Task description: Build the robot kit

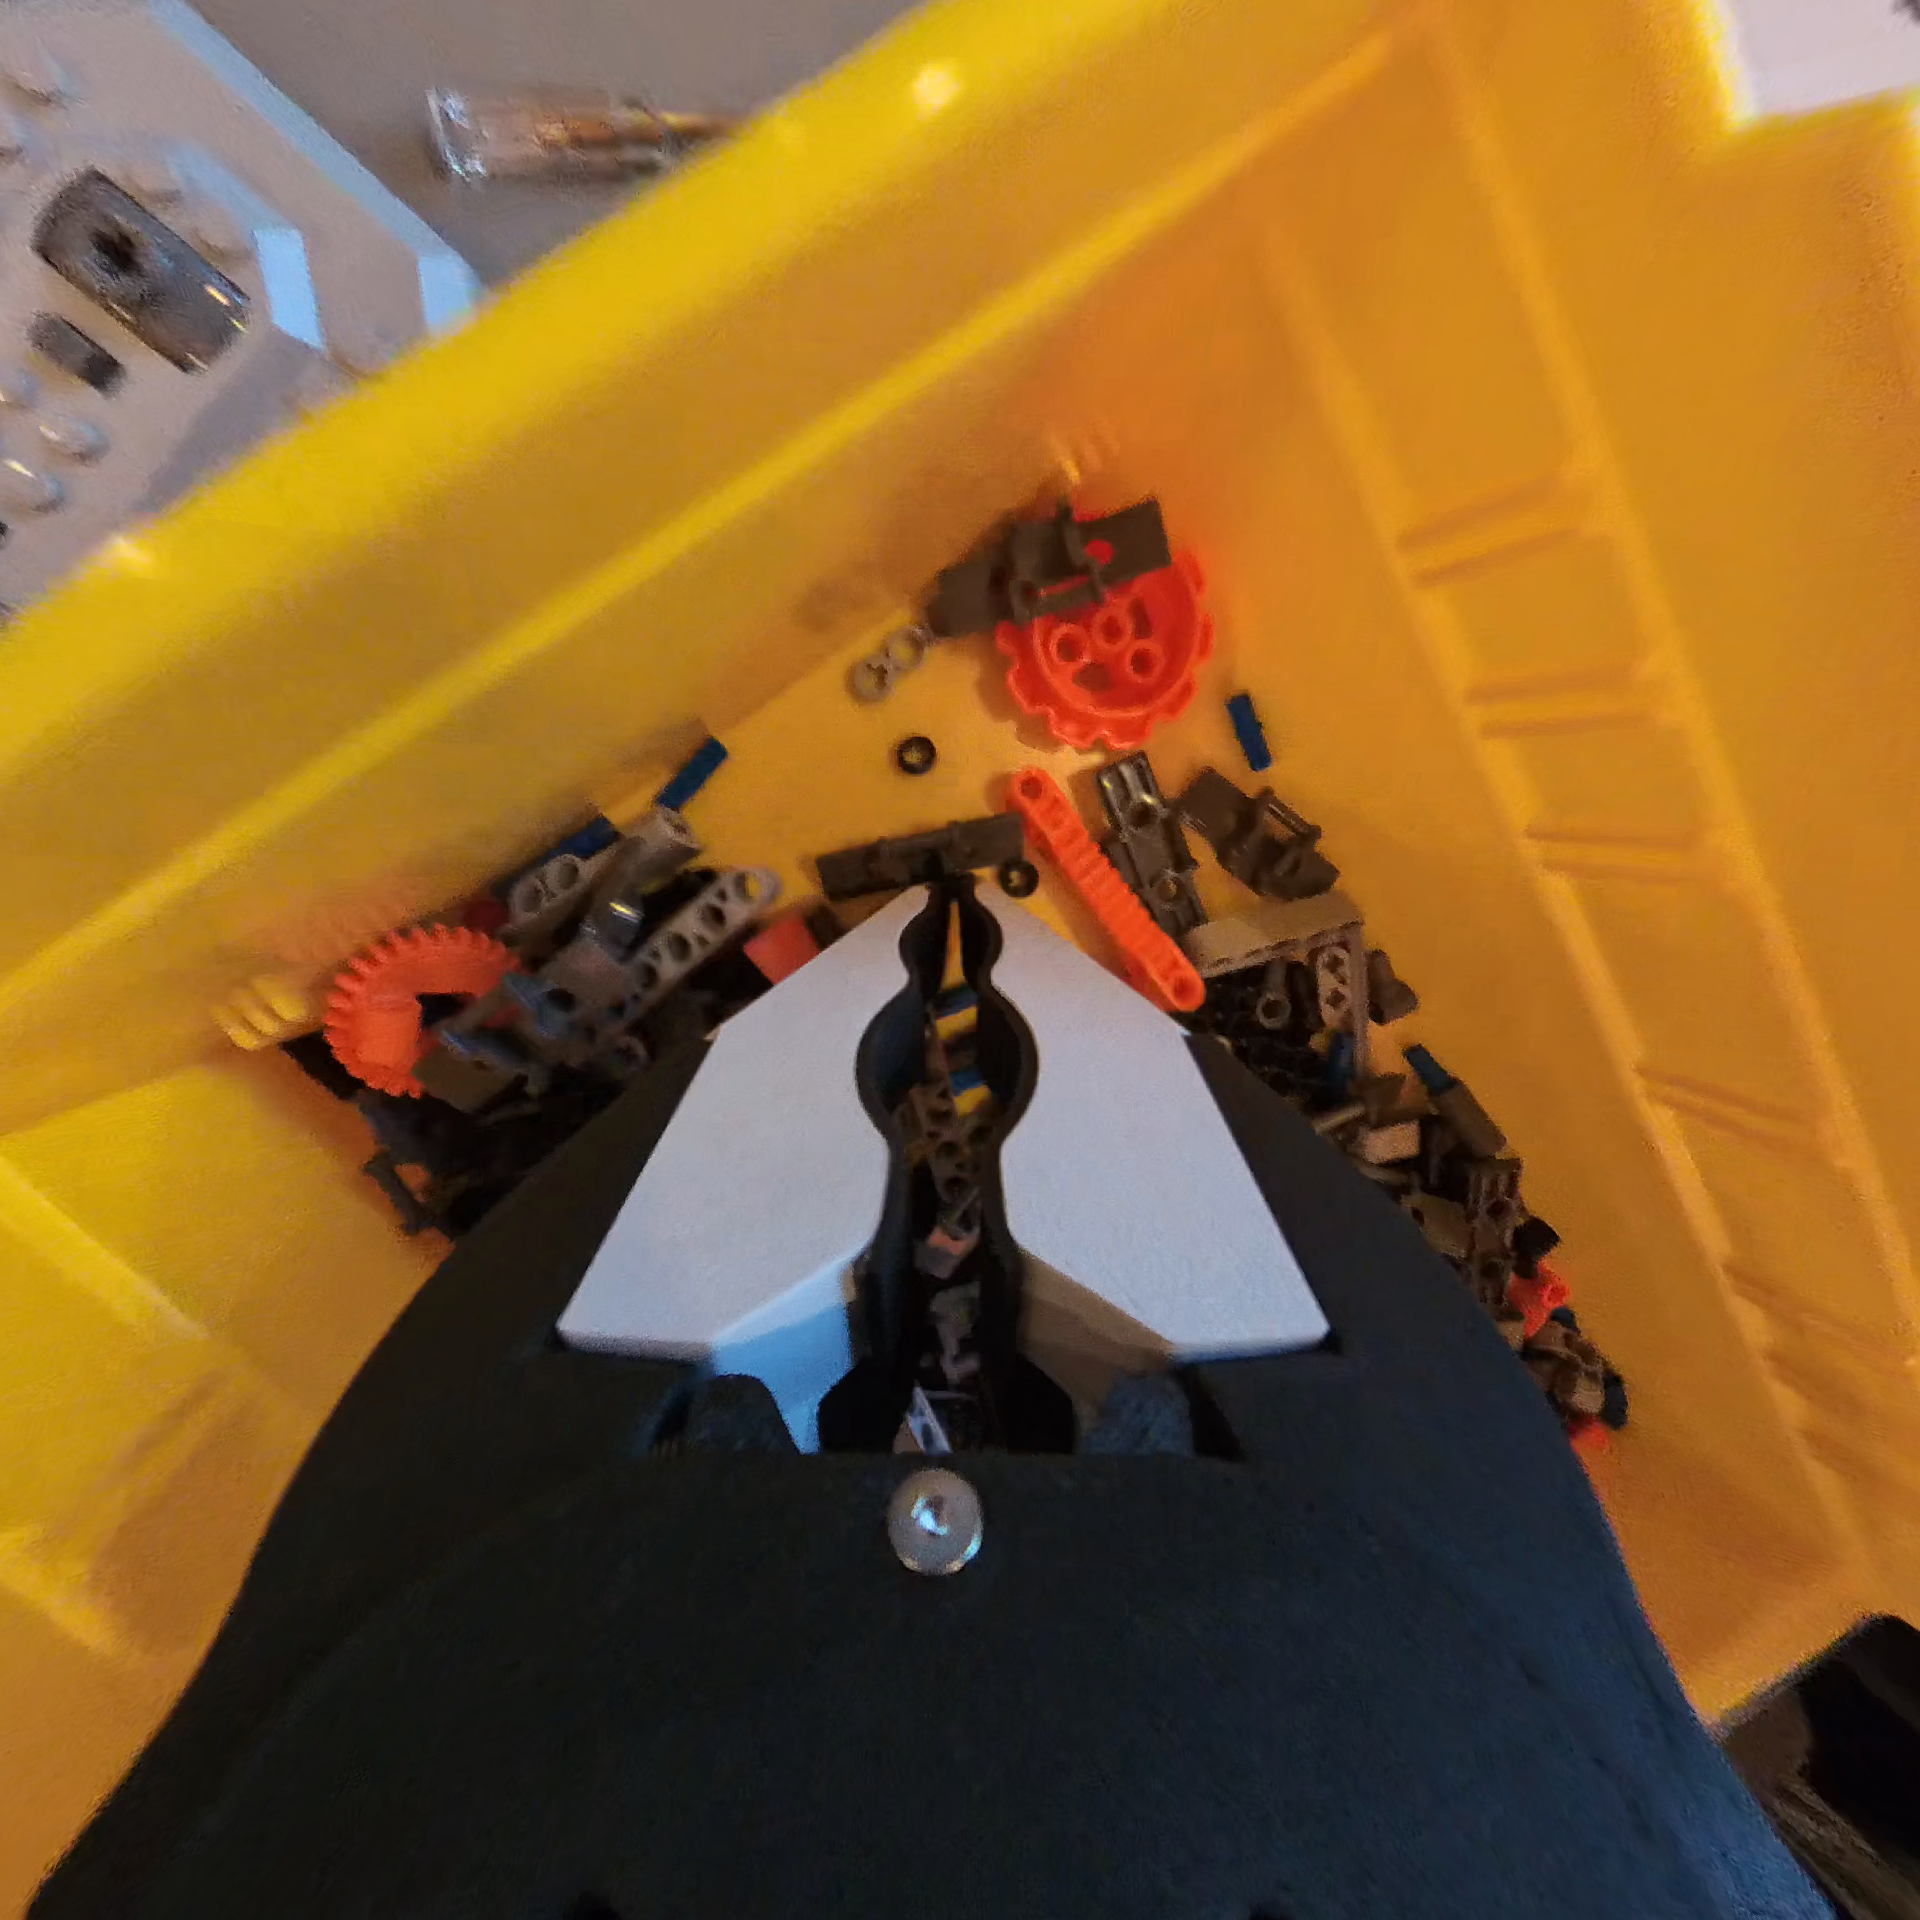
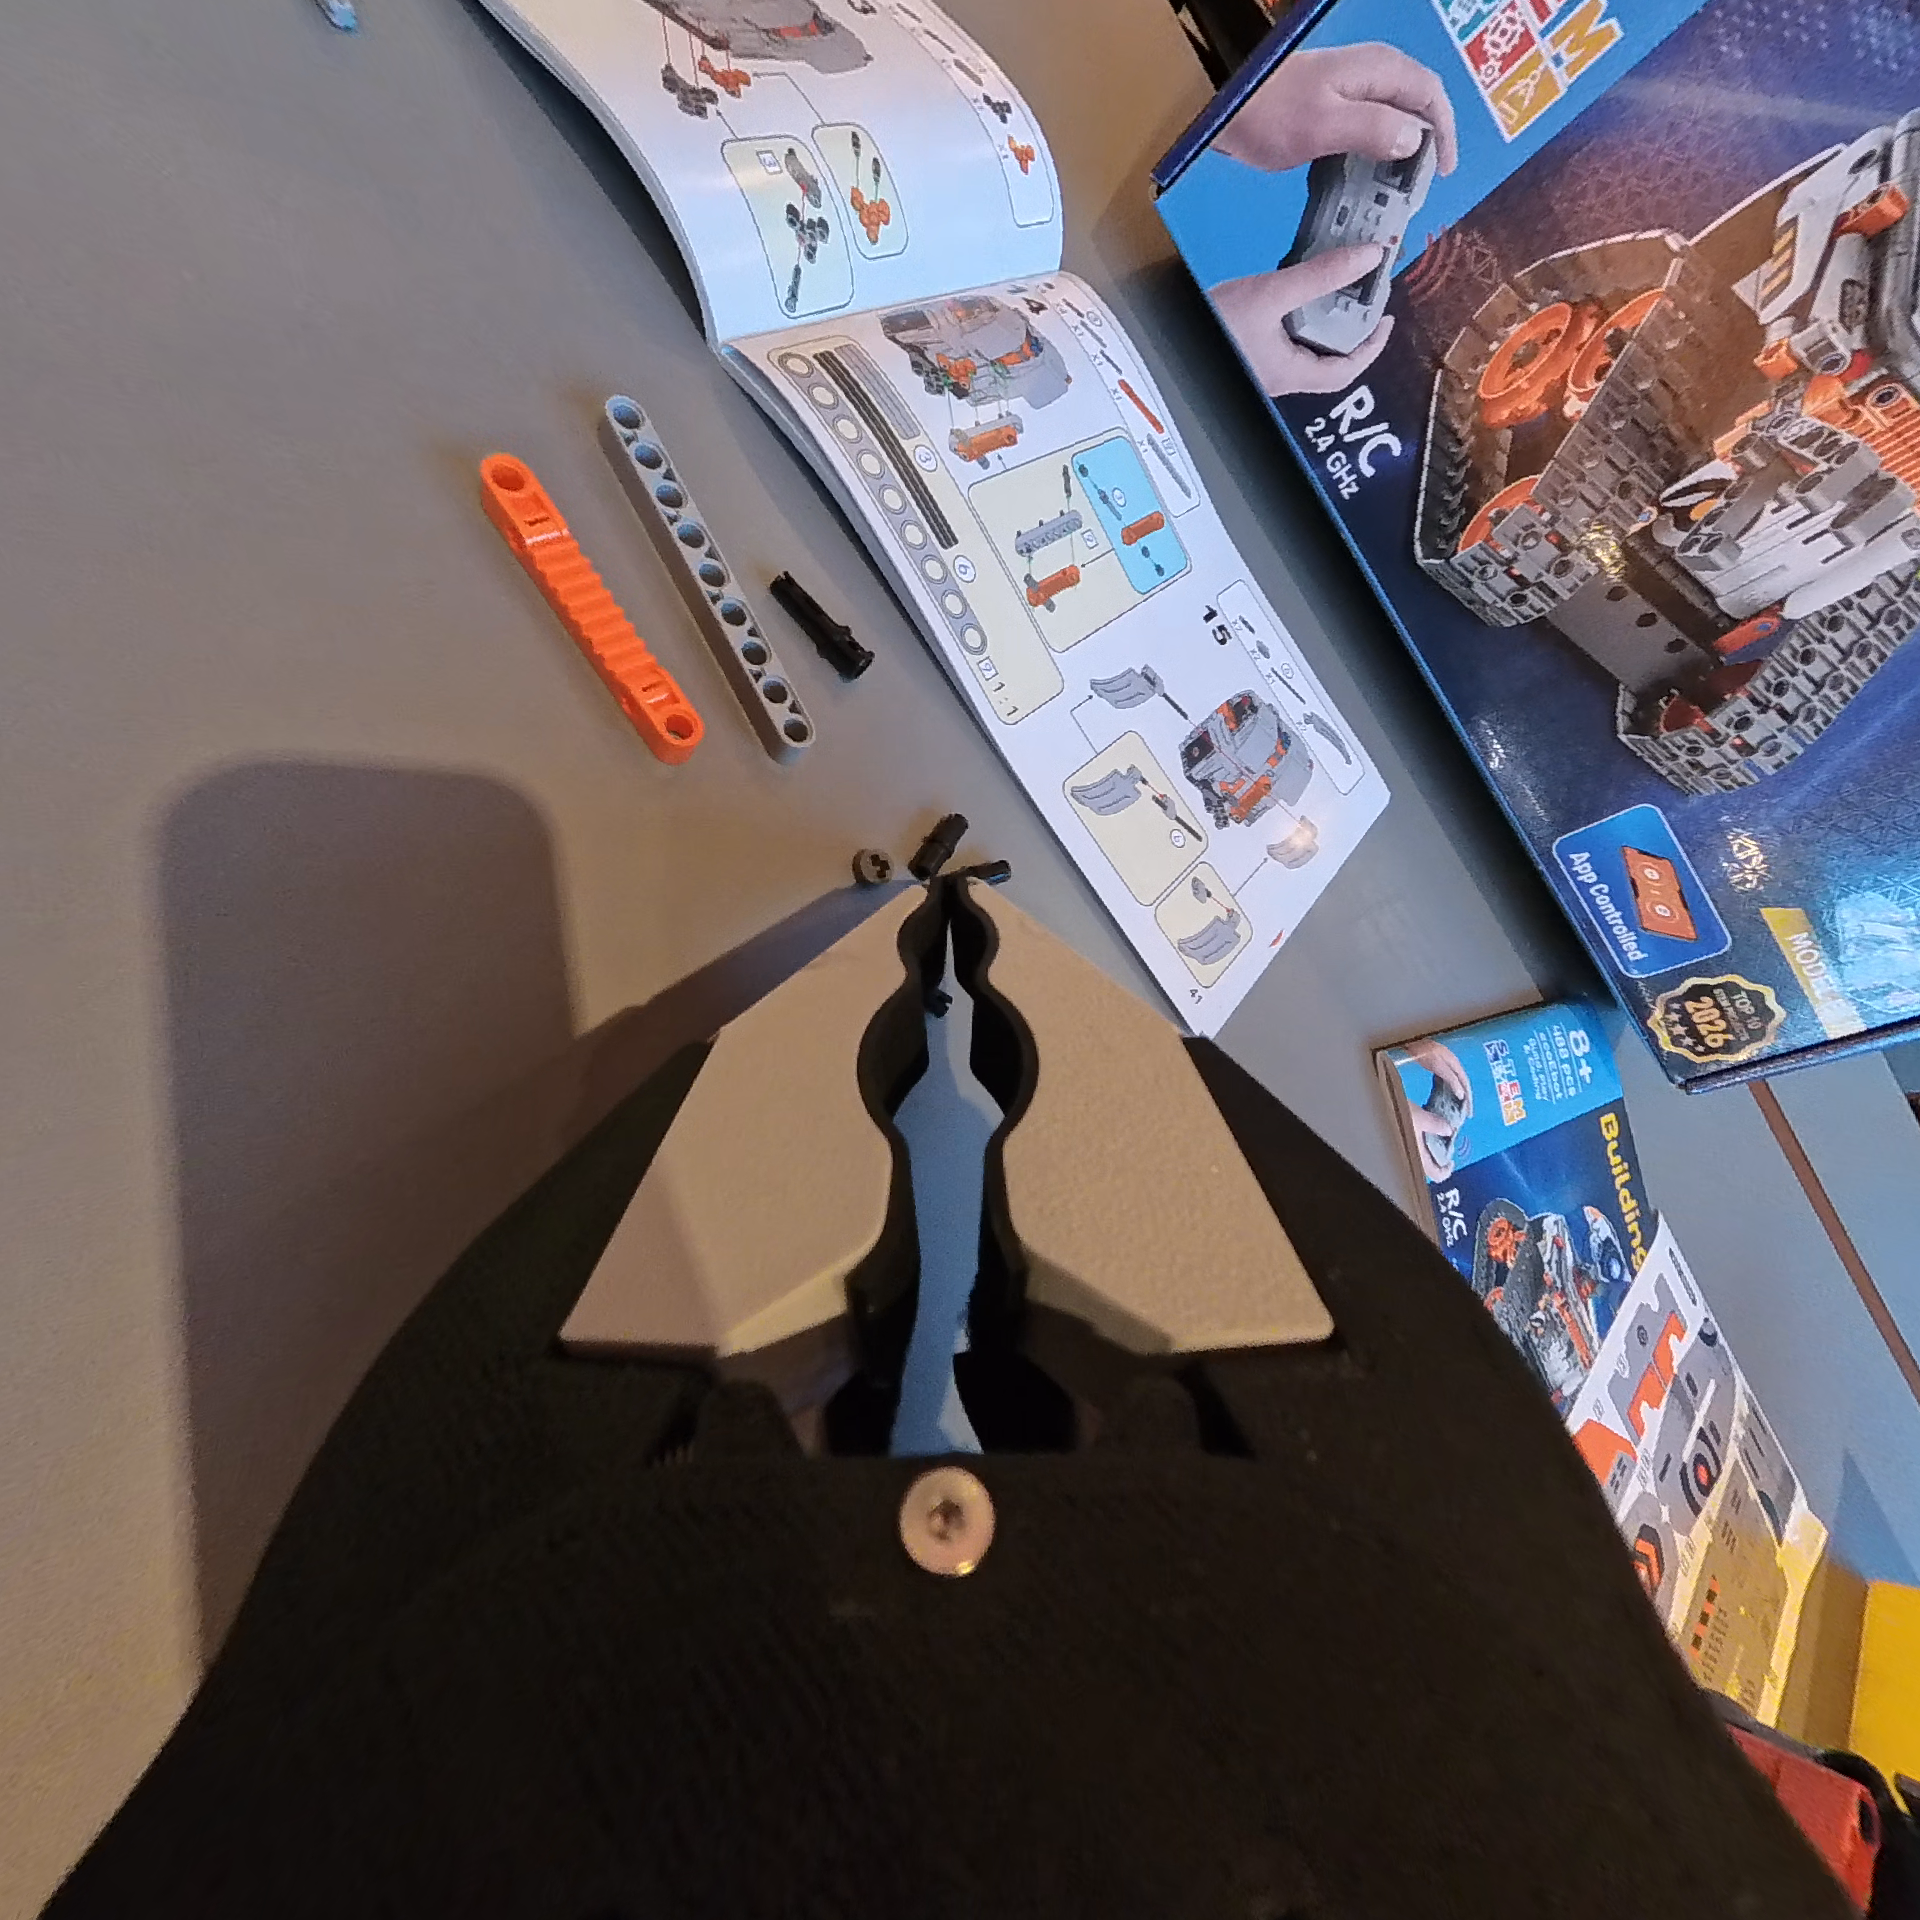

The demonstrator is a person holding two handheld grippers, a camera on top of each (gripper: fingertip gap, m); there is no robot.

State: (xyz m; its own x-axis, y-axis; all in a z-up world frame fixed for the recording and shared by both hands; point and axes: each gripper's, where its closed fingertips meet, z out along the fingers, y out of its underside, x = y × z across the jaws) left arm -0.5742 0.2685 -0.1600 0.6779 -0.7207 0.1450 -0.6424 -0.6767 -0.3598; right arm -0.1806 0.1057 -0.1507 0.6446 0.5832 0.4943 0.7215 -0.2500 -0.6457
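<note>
My left gripper reaches into a yellow plastic bin. Its jaws are shut, and the tips touch the near edge of a dark grey flat piece on the bin floor. I cannot tell whether they grip it. An orange toothed rack lies just to the right of the tips. My right gripper is low over a grey table, shut on a small black pin that sticks out to the right of its tips. A second black pin and a small grey bush lie just beyond.
The bin holds an orange sprocket wheel, an orange gear and heaps of grey and black parts. On the table lie an orange rack, a grey holed beam, a black pin, an open instruction booklet, a blue kit box and a smaller booklet. The gap from one gripper's tips to the other's is roughly 45 centimetres.
</note>
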